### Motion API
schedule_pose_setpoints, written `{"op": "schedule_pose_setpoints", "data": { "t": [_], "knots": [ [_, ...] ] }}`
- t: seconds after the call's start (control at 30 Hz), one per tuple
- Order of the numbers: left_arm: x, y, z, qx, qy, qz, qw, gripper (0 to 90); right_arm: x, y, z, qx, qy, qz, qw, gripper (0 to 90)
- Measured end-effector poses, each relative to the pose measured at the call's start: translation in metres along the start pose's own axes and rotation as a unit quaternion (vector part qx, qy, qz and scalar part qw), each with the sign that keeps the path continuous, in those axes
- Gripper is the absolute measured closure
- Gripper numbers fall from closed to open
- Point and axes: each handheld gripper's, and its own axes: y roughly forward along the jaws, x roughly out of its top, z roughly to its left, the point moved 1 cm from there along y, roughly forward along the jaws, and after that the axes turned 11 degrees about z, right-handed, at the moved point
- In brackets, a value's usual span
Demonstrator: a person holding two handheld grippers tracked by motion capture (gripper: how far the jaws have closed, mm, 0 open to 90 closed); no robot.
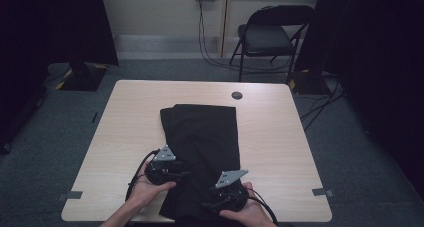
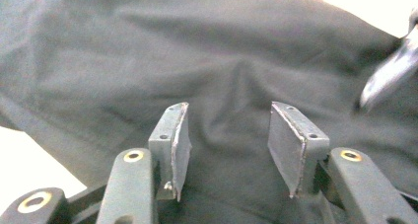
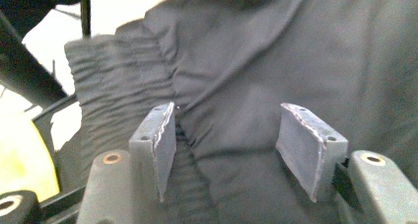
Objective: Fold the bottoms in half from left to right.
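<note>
A black garment point(image 1: 202, 137) lies folded lengthwise down the middle of the light wooden table point(image 1: 280, 137), its near end at the front edge. My left gripper point(image 1: 182, 173) rests at the cloth's near left edge, held by a hand. In the left gripper view my left gripper point(image 2: 229, 130) stands open over the black cloth point(image 2: 197, 51), with a soft ridge of fabric rising between the pads. My right gripper point(image 1: 207, 204) sits on the near right end. In the right gripper view my right gripper point(image 3: 229, 135) is open over the cloth point(image 3: 296, 51), beside a gathered elastic band point(image 3: 113, 81).
A round cable hole point(image 1: 237, 95) sits at the table's far side. Grey tape marks point(image 1: 75, 194) lie at the front corners. A black folding chair point(image 1: 267, 34) stands behind the table, with cables on the floor. Bare tabletop flanks the garment.
</note>
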Motion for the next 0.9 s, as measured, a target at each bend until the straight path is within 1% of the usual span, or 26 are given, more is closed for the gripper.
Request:
{"op": "schedule_pose_setpoints", "data": {
  "t": [0.03,0.07,0.1,0.13,0.17,0.2,0.23,0.27,0.33,0.37,0.4,0.43,0.5,0.57,0.6,0.67,0.7,0.73,0.77,0.8,0.83,0.87,0.9],
  "knots": [
    [-0.001,0.004,0.001,-0.001,0.001,0.021,0.9998,51.1,0.003,-0.003,-0.004,-0.004,0.007,-0.015,0.9999,40.0],
    [-0.003,0.008,0.001,-0.004,0.009,0.032,0.9994,51.0,0.007,-0.007,-0.01,-0.008,0.016,-0.028,0.9995,40.2],
    [-0.002,0.009,0.0,-0.003,0.017,0.031,0.9994,49.7,0.01,-0.011,-0.017,-0.013,0.023,-0.04,0.9989,41.1],
    [-0.002,0.009,0.0,0.0,0.019,0.033,0.9993,48.8,0.013,-0.014,-0.024,-0.022,0.029,-0.05,0.9981,41.7],
    [-0.003,0.009,-0.001,0.002,0.014,0.033,0.9994,48.7,0.016,-0.016,-0.032,-0.036,0.032,-0.053,0.9974,41.5],
    [-0.002,0.008,-0.003,0.005,0.013,0.039,0.9991,48.7,0.019,-0.016,-0.039,-0.051,0.034,-0.054,0.9967,41.3],
    [-0.002,0.007,-0.004,0.004,0.016,0.044,0.9989,48.7,0.022,-0.016,-0.047,-0.065,0.036,-0.055,0.9957,40.8],
    [-0.003,0.006,-0.005,0.001,0.017,0.048,0.9987,48.8,0.024,-0.015,-0.055,-0.073,0.042,-0.054,0.995,40.3],
    [-0.004,0.004,-0.006,-0.01,0.02,0.052,0.9984,48.9,0.029,-0.012,-0.07,-0.084,0.054,-0.048,0.9939,39.8],
    [-0.005,0.003,-0.005,-0.012,0.017,0.054,0.9983,50.3,0.032,-0.009,-0.078,-0.086,0.059,-0.048,0.9934,39.4],
    [-0.005,0.003,-0.005,-0.021,0.014,0.052,0.9983,50.9,0.034,-0.007,-0.084,-0.092,0.063,-0.047,0.9926,38.7],
    [-0.005,0.002,-0.004,-0.026,0.017,0.049,0.9983,50.4,0.037,-0.003,-0.089,-0.102,0.065,-0.046,0.9916,38.1],
    [-0.004,0.001,-0.003,-0.027,0.012,0.042,0.9987,50.4,0.04,0.005,-0.098,-0.11,0.077,-0.041,0.9901,36.9],
    [-0.003,-0.001,-0.002,-0.02,0.009,0.03,0.9993,49.9,0.043,0.012,-0.101,-0.116,0.081,-0.043,0.989,34.8],
    [-0.001,-0.002,-0.001,-0.015,0.006,0.026,0.9995,49.8,0.044,0.016,-0.102,-0.122,0.078,-0.039,0.9887,33.9],
    [0.003,-0.007,0.003,-0.008,-0.001,0.007,0.9999,49.6,0.044,0.022,-0.103,-0.125,0.075,-0.026,0.989,31.3],
    [0.005,-0.009,0.006,-0.013,-0.003,-0.002,0.9999,49.3,0.041,0.026,-0.103,-0.127,0.07,-0.021,0.9892,31.2],
    [0.008,-0.01,0.011,-0.014,0.003,-0.013,0.9998,48.3,0.04,0.027,-0.1,-0.138,0.057,-0.02,0.9886,31.1],
    [0.01,-0.01,0.018,-0.011,-0.001,-0.02,0.9997,47.7,0.04,0.027,-0.098,-0.147,0.046,-0.014,0.988,31.1],
    [0.012,-0.009,0.023,-0.004,-0.011,-0.015,0.9998,47.5,0.041,0.027,-0.096,-0.15,0.046,-0.008,0.9875,31.1],
    [0.014,-0.008,0.028,0.007,-0.02,-0.016,0.9996,46.4,0.041,0.027,-0.096,-0.151,0.049,-0.004,0.9873,31.1],
    [0.016,-0.007,0.033,0.015,-0.027,-0.019,0.9994,45.9,0.041,0.027,-0.095,-0.151,0.048,-0.003,0.9873,31.1],
    [0.019,-0.005,0.038,0.021,-0.032,-0.02,0.9991,45.8,0.039,0.027,-0.095,-0.152,0.047,-0.01,0.9872,31.1]
  ]
}}
